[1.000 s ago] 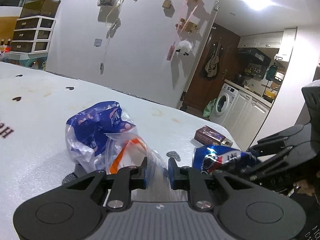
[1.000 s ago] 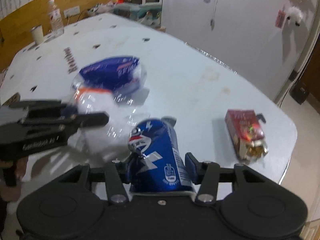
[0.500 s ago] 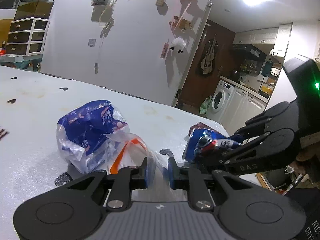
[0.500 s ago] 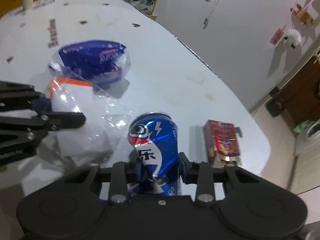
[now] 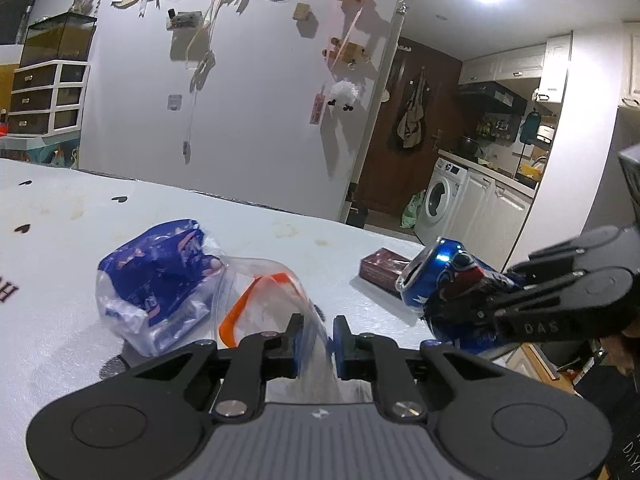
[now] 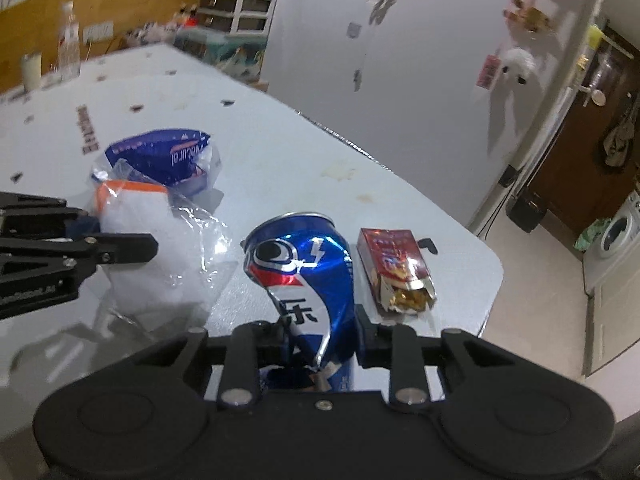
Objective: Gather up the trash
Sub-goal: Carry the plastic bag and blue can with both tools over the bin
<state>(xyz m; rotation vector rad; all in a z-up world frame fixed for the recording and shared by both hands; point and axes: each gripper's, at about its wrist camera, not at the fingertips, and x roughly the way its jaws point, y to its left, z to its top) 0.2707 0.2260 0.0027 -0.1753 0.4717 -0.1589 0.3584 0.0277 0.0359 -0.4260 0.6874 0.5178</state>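
The left gripper point(image 5: 316, 332), at lower centre of its view, is clamped on the edge of a clear zip bag point(image 5: 276, 300) with an orange seal. The right gripper point(image 6: 320, 332) grips a dented blue soda can point(image 6: 304, 264), its jaws closing on it, at frame centre. On the white table point(image 6: 280, 152), a blue wrapper point(image 6: 160, 160) lies left of centre and a red carton point(image 6: 394, 268) right of the can.
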